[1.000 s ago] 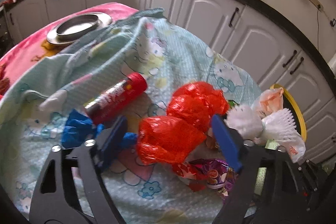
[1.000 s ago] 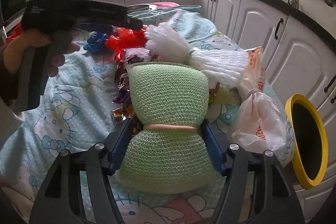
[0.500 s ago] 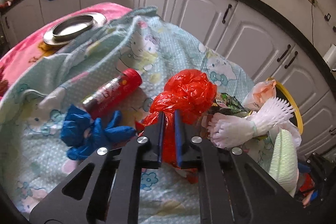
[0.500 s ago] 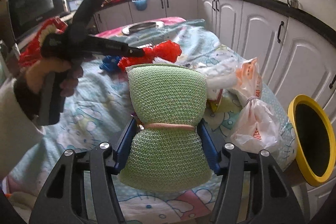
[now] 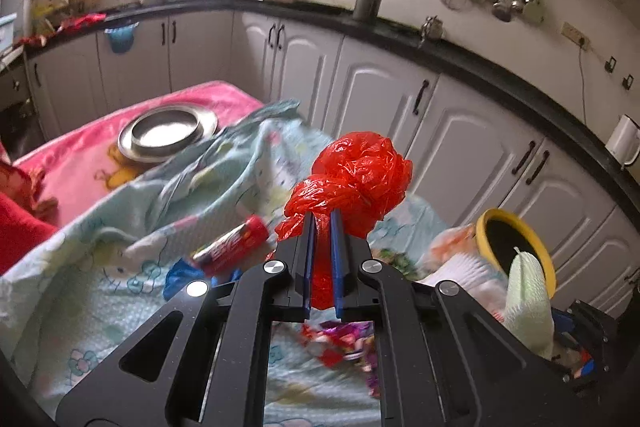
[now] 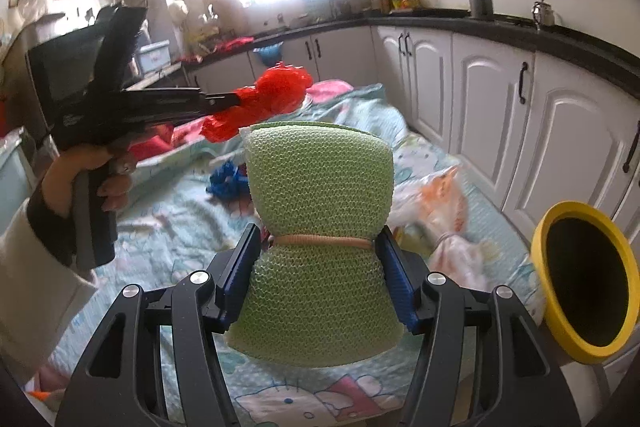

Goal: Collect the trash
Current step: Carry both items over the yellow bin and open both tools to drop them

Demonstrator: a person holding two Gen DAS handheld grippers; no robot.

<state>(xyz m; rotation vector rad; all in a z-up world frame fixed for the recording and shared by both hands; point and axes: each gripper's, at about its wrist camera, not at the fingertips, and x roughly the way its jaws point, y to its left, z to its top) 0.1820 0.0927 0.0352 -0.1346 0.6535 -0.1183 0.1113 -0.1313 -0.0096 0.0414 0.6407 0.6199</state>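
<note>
The left tongs [image 5: 322,227] are clamping tight on a red plastic bag [image 5: 356,183], holding it above the tabletop [image 5: 112,291]; the right tongs [image 6: 320,251] are gripping a green mesh sponge [image 6: 318,195] at half width, near the yellow bin [image 6: 586,279] beside the tabletop's right edge

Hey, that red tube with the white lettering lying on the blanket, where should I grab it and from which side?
Probably across the middle of the red tube, coming from above with the fingers straddling its narrow width. It lies flat on the blanket, a long cylinder, so a mid-body grip should keep it balanced; the blue crumpled trash crowds its lower end.
</note>
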